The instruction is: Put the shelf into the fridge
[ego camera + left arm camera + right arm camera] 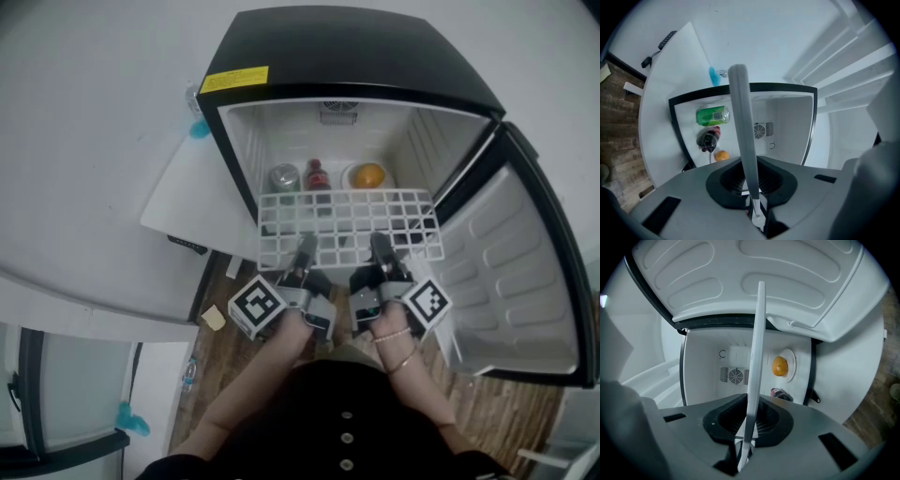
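A white wire shelf [349, 225] is held level at the mouth of the small black fridge [347, 66], its far edge just inside. My left gripper [303, 253] is shut on the shelf's near edge at the left, my right gripper [382, 251] on the same edge at the right. In each gripper view the shelf [742, 136] shows edge-on as a pale bar [755, 371] running out from between the jaws. On the fridge floor lie a green can [712, 115], a dark bottle with a red cap [708, 139] and an orange on a white plate [780, 366].
The fridge door [514, 272] stands open to the right. A white panel [192, 197] leans beside the fridge's left wall. White furniture [75, 300] lies at the left over a wooden floor [244, 347].
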A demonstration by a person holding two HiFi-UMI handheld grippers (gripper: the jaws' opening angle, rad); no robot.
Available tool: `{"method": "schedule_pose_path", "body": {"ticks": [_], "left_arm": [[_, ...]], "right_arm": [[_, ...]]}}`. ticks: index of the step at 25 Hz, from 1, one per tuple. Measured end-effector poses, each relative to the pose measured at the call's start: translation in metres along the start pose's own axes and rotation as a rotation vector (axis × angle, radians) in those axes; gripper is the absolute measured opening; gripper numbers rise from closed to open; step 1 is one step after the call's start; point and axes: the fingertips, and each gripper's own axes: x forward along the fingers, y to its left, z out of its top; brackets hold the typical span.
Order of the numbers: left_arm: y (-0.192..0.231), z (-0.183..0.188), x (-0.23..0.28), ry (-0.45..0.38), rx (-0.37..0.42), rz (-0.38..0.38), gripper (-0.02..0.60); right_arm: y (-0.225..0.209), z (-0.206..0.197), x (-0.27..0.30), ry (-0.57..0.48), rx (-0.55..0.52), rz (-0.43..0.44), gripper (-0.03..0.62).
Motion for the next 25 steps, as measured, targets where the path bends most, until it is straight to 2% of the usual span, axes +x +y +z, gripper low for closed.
{"method": "schedule_pose_path", "body": {"ticks": [25], "left_arm": [[0.005, 0.013, 0.020, -0.027, -0.030, 0.006, 0.034]], "right_arm": [[0.000, 0.004, 0.023, 0.003, 0.017, 0.008, 0.034]]}}
